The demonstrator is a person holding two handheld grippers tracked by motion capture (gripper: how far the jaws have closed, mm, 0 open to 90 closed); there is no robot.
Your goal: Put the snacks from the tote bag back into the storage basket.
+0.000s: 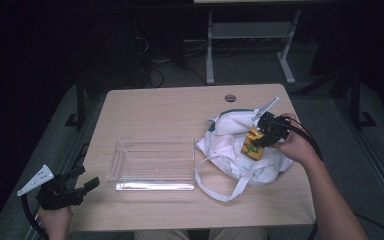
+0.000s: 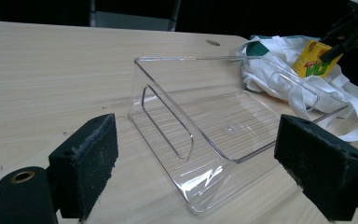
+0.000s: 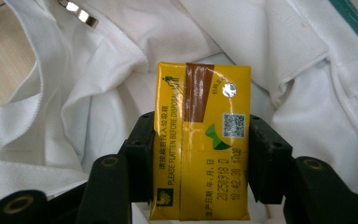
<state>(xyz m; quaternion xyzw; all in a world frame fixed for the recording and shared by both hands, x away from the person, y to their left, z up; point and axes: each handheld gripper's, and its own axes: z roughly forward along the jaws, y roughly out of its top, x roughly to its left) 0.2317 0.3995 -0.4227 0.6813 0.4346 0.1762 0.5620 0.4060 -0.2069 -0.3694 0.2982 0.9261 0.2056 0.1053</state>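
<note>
The right gripper [image 3: 200,158] is clamped on the yellow drink carton [image 1: 253,145] just above the white bag [image 1: 230,145]; lift it clear of the folds, then likely carry to the clear tray [image 1: 152,162] on the counter [image 1: 170,107]. The left gripper [image 1: 72,190] rests wide open, holding nothing, near the tray

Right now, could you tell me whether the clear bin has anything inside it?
No, the clear bin is empty; bare wood shows through its floor.
</note>
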